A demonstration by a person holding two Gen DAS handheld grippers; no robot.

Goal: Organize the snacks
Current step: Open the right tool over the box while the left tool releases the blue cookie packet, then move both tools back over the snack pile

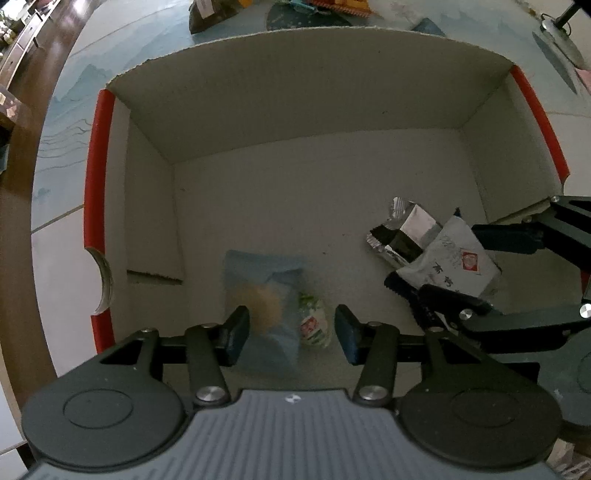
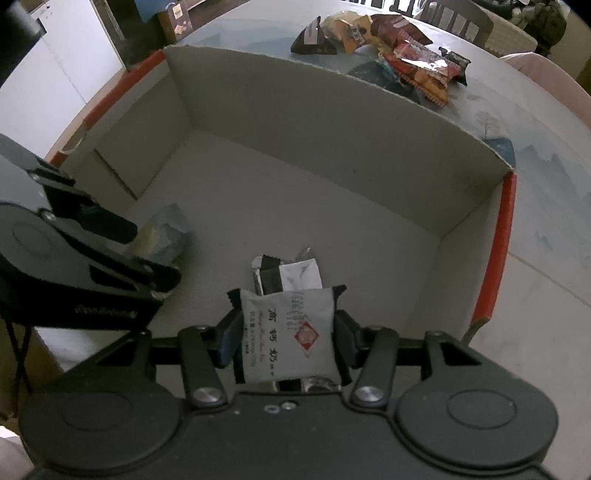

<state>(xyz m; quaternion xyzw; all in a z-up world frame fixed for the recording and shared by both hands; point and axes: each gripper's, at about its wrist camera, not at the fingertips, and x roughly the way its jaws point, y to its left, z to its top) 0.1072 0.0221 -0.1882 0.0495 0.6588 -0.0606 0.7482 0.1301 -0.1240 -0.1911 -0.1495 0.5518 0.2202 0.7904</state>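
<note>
Right gripper (image 2: 286, 341), jaws closed on a white packet (image 2: 291, 332), holds it low inside the cardboard box (image 2: 332, 122), just above a silver wrapper (image 2: 291, 273), apparently for release beside it. Left gripper (image 1: 291, 334), jaws wide and holding nothing, hangs over a blue packet (image 1: 262, 295) and a small green packet (image 1: 314, 325). Remaining snacks (image 2: 391, 44) lie on the table (image 2: 535, 184) beyond the box.

The surface (image 2: 535, 229) is pale with a blue mountain print. Brown wooden floor (image 1: 22, 236) lies beside it, white cabinets (image 2: 62, 62) and slatted chairs (image 2: 458, 22) stand beyond, dimly lit.
</note>
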